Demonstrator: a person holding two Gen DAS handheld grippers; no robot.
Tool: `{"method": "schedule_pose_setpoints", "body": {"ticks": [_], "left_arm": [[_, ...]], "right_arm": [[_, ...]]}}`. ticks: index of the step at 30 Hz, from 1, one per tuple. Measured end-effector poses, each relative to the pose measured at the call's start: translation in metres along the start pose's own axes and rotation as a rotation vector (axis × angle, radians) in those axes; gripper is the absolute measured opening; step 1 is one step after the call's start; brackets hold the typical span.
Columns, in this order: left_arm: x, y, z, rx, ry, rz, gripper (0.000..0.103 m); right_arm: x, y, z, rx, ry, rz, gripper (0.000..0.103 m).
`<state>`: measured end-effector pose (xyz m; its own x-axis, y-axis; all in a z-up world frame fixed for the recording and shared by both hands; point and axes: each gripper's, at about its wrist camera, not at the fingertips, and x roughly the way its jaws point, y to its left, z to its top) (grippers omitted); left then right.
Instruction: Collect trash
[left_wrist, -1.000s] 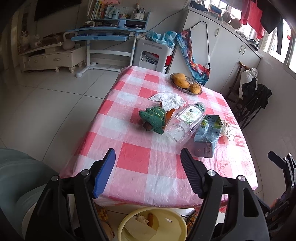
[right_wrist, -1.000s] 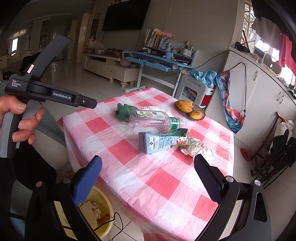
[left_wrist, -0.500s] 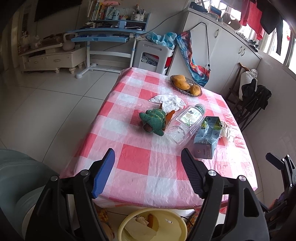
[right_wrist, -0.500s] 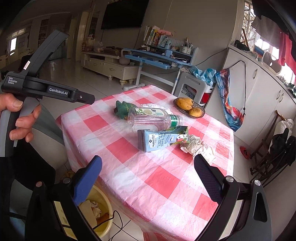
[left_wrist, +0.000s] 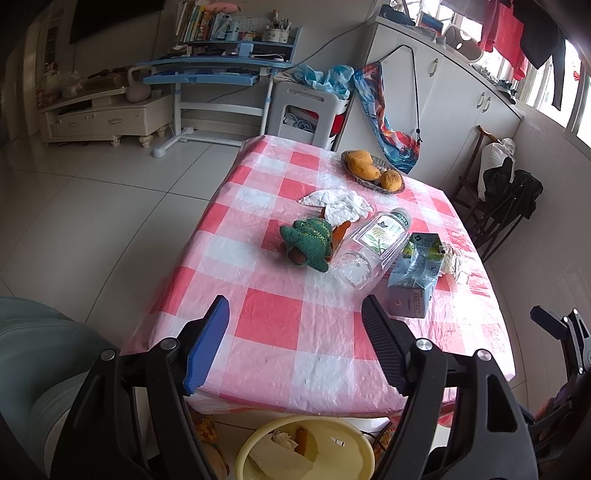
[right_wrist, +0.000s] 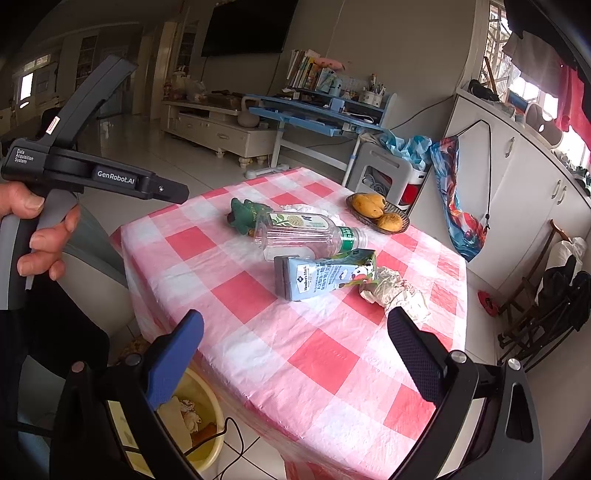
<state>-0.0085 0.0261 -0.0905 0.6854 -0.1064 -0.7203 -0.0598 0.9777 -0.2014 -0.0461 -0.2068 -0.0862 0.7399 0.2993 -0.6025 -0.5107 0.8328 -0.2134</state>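
A yellow bin (left_wrist: 306, 456) sits on the floor below the table's (left_wrist: 295, 332) near edge. On the checked cloth, left to right: green toy (left_wrist: 308, 245), clear bottle (left_wrist: 369, 251), carton (left_wrist: 415, 275), crumpled wrapper (right_wrist: 397, 293). Left gripper (left_wrist: 295, 345) and right gripper (right_wrist: 295, 354) hover wide apart, empty.

Red-and-white checked bench (left_wrist: 280, 321), green plush toy (left_wrist: 308, 245), light-blue carton (right_wrist: 325, 275), yellow bin (left_wrist: 306, 456) below bench, orange fruit (left_wrist: 364, 166).

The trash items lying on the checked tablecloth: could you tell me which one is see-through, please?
The clear plastic bottle with the green cap, lying on its side. The blue milk carton and the crumpled paper wrapper beside it are opaque.
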Motion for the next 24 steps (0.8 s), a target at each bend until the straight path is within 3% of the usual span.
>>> {"method": "schedule_pose_setpoints", "body": {"ticks": [24], "left_arm": [[-0.0010,0.0030,0.0025,-0.006,-0.004,0.004,0.071]], "right_arm": [[0.0010,0.0009,-0.0006,-0.002,0.002,-0.001,0.095]]}}
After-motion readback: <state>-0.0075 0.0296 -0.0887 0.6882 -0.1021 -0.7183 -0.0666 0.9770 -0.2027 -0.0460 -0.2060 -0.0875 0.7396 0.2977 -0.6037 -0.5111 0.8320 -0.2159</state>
